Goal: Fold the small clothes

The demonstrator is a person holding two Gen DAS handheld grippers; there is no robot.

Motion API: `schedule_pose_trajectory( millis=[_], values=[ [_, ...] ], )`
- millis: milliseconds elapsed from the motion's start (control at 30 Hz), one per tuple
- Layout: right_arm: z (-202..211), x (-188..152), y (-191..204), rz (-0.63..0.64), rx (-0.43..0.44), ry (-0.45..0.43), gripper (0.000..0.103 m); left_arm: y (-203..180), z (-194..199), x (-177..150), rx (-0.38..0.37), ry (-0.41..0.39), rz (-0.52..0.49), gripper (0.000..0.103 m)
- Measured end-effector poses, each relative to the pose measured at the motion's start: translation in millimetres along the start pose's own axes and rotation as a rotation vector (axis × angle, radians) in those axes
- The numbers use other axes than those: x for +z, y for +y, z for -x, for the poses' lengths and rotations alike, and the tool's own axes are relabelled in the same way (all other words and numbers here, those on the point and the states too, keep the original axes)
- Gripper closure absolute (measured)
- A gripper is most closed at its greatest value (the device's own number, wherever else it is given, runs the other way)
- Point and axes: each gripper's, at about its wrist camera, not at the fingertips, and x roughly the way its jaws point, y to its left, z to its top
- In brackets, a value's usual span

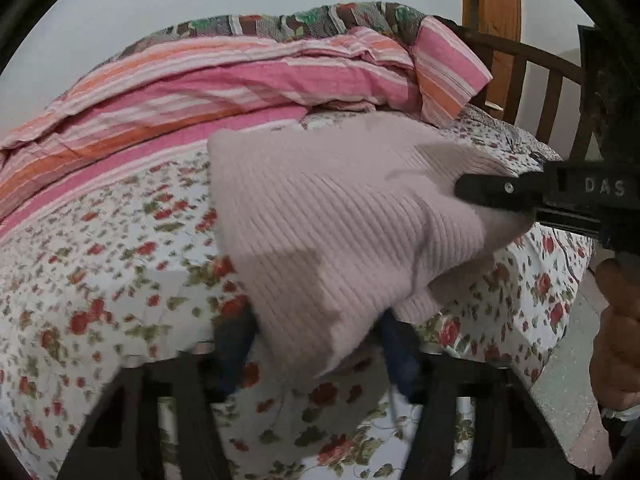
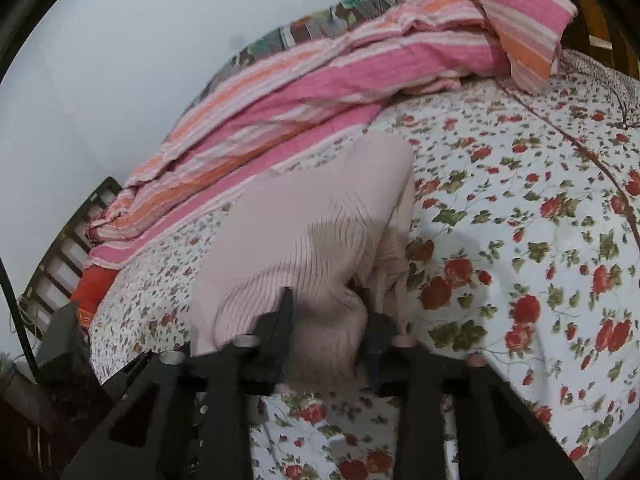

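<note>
1. Nearest the left wrist camera, the left gripper (image 1: 316,344) has its two dark fingers partly apart at the bottom of the view. The lower edge of the pale pink ribbed garment (image 1: 320,232) hangs down between them. Whether the pads press the cloth cannot be told, since the fabric covers the tips and the picture is blurred.
2. Left of the garment in that view, the floral bedspread (image 1: 100,280) runs up to a pink-and-orange striped blanket (image 1: 200,92) bunched along the far side of the bed.
3. At the centre, the garment is lifted off the bedspread, spread between the two grippers.
4. At the right edge of the same view, the right gripper (image 1: 464,188) comes in sideways, its jaws clamped on the garment's far corner, with a hand (image 1: 616,336) below it. A wooden headboard (image 1: 532,76) stands behind.
5. From the right wrist camera, the right gripper (image 2: 328,312) shows gathered pink fabric squeezed between its fingers, which stand nearly together.
6. To the right there, the bedspread (image 2: 520,240) lies bare of clothing, and a striped pillow (image 2: 520,12) rests at its far end.
</note>
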Motion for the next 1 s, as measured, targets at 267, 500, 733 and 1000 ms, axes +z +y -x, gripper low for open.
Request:
schedule_pose_trajectory(
  millis=[267, 500, 733, 1000],
  values=[
    [8.2, -17.4, -30.4, -0.031, 0.009, -0.031, 0.098, 39.7, 12.0, -18.3, -0.145, -0.058, 0.119, 0.084],
    [13.1, -13.4, -20.5, 0.033, -0.025, -0.027, 0.089, 50.1, 25.5, -28.3, -0.214, -0.037, 0.132, 0.068],
    [-3.7, 14.5, -24.6, 0.019, -0.026, -0.034, 0.033, 101.4, 41.5, -32.7, -0.279, -0.089, 0.351, 0.036],
    [-67.9, 26.4, -58.6, -0.173, 0.134, 0.090, 0.022, 130.4, 45.6, -13.5, -0.252, -0.123, 0.405, 0.036]
  ],
)
